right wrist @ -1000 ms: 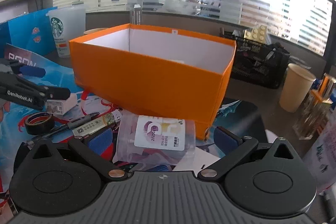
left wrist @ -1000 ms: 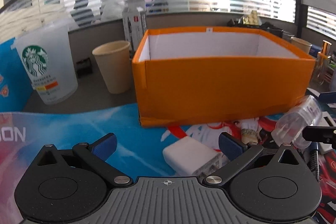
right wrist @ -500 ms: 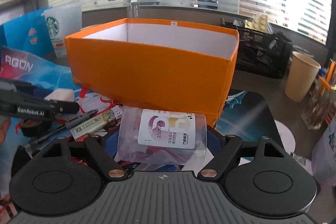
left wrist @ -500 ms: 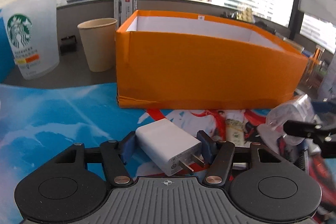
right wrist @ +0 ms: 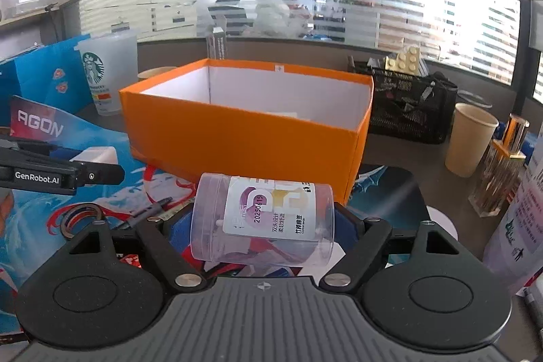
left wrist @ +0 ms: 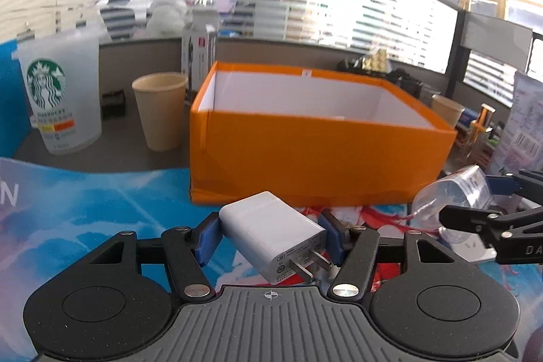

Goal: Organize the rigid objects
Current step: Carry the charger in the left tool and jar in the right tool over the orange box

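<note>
One charger, one clear jar, each gripped; one orange box.

The right gripper clamps a clear labelled tub lying sideways, lifted near the orange box; far left, the left gripper seems to hold something white

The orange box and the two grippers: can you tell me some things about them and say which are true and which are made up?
1. The left gripper holds a white charger. True.
2. The orange box has a lid on. False: it is open on top.
3. The right gripper holds a paper cup. False: it holds a clear plastic jar.
4. The jar lies on its side. True.
5. The charger is inside the box. False: it is in front of it.
</note>
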### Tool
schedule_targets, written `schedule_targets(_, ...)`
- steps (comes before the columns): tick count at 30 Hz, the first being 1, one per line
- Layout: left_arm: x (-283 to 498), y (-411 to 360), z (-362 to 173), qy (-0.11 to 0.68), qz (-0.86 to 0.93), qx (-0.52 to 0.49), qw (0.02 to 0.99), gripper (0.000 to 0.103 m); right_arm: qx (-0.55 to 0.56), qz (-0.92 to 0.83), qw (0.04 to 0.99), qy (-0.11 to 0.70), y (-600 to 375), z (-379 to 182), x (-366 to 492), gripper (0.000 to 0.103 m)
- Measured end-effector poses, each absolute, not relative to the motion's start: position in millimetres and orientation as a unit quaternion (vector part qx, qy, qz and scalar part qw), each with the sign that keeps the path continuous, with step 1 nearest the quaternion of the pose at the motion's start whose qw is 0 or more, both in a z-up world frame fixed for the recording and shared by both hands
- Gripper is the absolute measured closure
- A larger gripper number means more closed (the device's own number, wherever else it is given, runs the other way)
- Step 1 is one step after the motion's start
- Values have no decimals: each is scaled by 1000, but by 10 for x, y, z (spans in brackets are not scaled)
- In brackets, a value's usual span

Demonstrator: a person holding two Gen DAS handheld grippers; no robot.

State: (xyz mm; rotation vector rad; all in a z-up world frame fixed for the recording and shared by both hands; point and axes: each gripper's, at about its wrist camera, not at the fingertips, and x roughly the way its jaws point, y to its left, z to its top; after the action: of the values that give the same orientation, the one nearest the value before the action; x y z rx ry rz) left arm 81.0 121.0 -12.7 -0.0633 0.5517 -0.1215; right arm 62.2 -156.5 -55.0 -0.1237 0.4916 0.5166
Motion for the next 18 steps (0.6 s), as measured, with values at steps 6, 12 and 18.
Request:
schedule_targets(6,741,1181,42,255,-61,-24,965,42,-62,259,938,223,-1537,-412,527,24)
schedule_targets(12,742,1147,181,241,-62,-20,968,42,-64,262,941,204,-1509,-269,462,24)
schedule_targets(18,770,1119,298,226,-67,-18,972,42,-65,268,942,191,-1475,-162,421,24)
